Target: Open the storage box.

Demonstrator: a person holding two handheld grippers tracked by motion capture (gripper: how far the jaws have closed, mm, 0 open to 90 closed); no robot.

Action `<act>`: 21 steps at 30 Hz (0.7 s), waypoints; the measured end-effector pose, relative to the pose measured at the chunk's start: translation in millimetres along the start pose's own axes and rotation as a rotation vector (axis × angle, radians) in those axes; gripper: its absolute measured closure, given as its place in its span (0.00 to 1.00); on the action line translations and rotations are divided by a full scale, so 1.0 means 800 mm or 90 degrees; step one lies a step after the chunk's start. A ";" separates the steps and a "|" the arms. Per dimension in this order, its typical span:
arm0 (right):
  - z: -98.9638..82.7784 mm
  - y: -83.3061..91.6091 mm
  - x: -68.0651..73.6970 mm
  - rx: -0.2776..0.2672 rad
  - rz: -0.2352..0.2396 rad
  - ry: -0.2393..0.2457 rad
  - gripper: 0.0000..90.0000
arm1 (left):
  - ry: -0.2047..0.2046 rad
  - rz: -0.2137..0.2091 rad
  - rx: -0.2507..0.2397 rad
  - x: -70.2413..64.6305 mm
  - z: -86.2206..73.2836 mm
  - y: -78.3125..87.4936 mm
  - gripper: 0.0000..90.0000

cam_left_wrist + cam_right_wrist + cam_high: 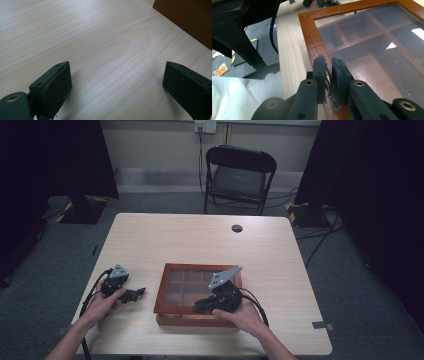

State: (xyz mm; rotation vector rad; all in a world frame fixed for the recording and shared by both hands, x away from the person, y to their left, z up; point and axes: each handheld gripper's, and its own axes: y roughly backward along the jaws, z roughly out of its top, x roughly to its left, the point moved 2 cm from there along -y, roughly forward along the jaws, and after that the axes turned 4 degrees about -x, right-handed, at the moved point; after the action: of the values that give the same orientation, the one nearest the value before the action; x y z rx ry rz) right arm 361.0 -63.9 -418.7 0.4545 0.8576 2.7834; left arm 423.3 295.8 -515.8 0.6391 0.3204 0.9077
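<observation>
tbl (150, 240): light wood | on it: wdn box (172, 307) w/ glass lid

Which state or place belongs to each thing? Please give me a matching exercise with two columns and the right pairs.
Things:
1. left gripper
2. right gripper
3. wooden box with glass lid
4. folding chair

States or places:
a. beyond the far edge of the table
b. jaws wide apart over bare tabletop
c. lid closed, on the table
d. jaws closed on a small metal clasp at the box's front edge

Pairs: 1-b, 2-d, 3-c, 4-a
</observation>
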 end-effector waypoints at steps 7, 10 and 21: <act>0.005 0.004 0.001 -0.002 -0.006 0.001 0.91 | -0.002 0.002 0.000 0.000 0.000 0.000 0.09; 0.007 0.005 0.001 -0.001 -0.005 0.001 0.91 | 0.000 0.000 0.000 0.000 0.000 0.000 0.09; 0.017 0.012 0.001 -0.013 -0.013 -0.001 0.91 | 0.000 0.000 0.000 0.000 0.000 0.000 0.09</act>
State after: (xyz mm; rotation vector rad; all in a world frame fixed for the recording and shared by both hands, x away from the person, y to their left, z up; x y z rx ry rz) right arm 363.9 -64.9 -402.2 0.4411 0.8287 2.7703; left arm 423.3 295.8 -515.8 0.6394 0.3205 0.9077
